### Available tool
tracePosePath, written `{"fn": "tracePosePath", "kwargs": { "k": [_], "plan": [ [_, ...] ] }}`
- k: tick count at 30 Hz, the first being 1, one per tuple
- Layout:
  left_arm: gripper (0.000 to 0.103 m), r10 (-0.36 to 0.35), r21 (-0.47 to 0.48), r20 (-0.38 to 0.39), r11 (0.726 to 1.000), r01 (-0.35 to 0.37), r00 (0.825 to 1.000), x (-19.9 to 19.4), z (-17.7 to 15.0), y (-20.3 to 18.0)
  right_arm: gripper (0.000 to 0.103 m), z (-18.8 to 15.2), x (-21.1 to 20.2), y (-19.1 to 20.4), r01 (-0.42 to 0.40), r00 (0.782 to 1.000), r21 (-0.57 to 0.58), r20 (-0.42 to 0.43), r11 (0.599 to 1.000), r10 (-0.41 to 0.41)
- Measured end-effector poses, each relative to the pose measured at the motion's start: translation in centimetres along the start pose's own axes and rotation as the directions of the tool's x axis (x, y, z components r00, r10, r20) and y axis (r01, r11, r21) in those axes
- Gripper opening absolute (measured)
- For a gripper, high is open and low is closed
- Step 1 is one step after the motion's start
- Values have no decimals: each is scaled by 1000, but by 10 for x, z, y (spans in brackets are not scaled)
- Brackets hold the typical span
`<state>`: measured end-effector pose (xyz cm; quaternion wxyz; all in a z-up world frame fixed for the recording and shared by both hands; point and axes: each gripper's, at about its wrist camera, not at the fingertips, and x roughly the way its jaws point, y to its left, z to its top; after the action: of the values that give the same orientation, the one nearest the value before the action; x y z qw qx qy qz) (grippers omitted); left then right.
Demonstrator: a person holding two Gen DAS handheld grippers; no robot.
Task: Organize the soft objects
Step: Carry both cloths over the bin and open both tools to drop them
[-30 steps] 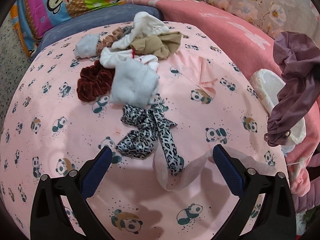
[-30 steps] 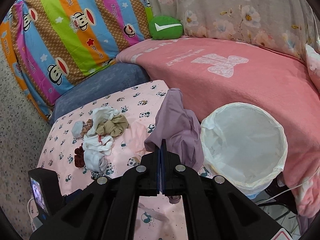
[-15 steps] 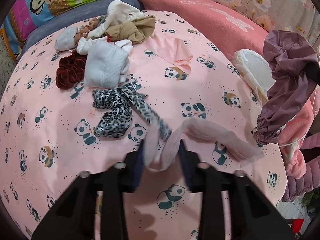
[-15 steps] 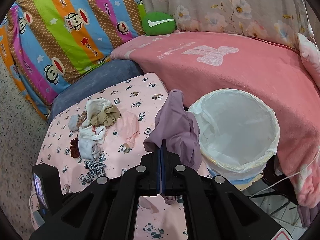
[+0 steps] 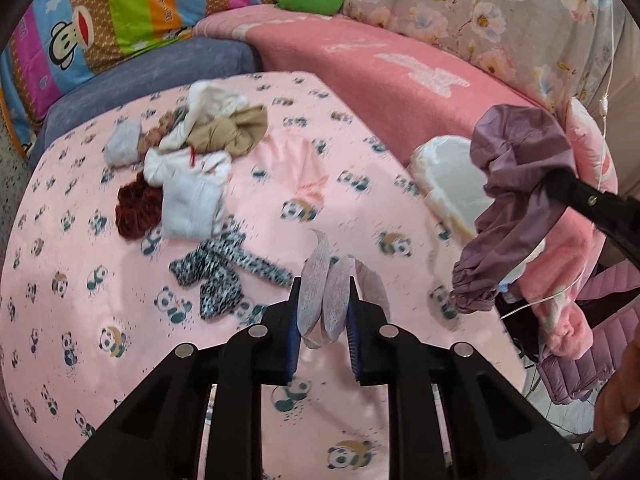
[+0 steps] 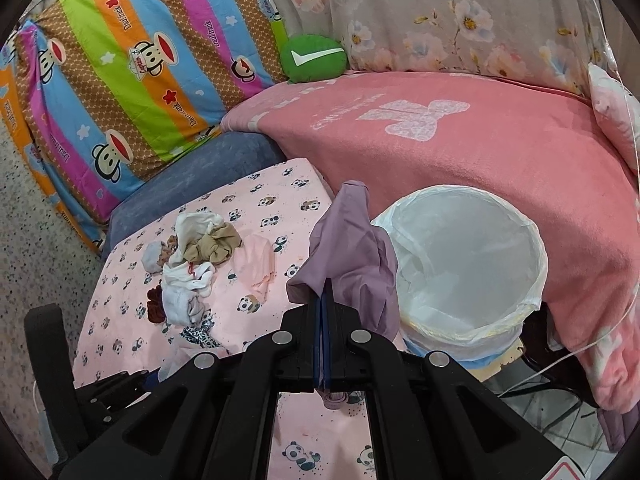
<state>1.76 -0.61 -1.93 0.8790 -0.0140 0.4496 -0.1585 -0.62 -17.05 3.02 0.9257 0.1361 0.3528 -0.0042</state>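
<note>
My left gripper [image 5: 323,300] is shut on a thin pale pink stocking [image 5: 326,280], folded between its blue pads and lifted above the panda-print sheet [image 5: 100,280]. My right gripper [image 6: 323,312] is shut on a mauve cloth [image 6: 352,252] that hangs in front of it, just left of the white-lined bin [image 6: 464,264]. The mauve cloth [image 5: 516,184] also shows at the right of the left wrist view. On the sheet lie a leopard-print piece [image 5: 224,268], a white sock [image 5: 192,208], a dark red scrunchie [image 5: 136,208] and a tan-and-white heap [image 5: 224,132].
A pink blanket [image 6: 460,136] covers the sofa behind the bin. Striped monkey-print cushions [image 6: 132,60] and a green pillow [image 6: 314,58] stand at the back. A pink fleece garment [image 5: 568,280] hangs off the right edge. A person's hand [image 5: 616,396] shows at the far right.
My left gripper closed on the pale pink stocking and lifted it off the sheet. The right gripper carried the mauve cloth closer to the white-lined bin.
</note>
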Motion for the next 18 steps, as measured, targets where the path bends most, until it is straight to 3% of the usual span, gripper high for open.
{"fn": "tracePosePath", "kwargs": {
  "k": [18],
  "plan": [
    [19,-127,133,100,985,113,987,14,88,-94,2,54,-8,-89,112,988,97,95,989,-121]
  ]
}}
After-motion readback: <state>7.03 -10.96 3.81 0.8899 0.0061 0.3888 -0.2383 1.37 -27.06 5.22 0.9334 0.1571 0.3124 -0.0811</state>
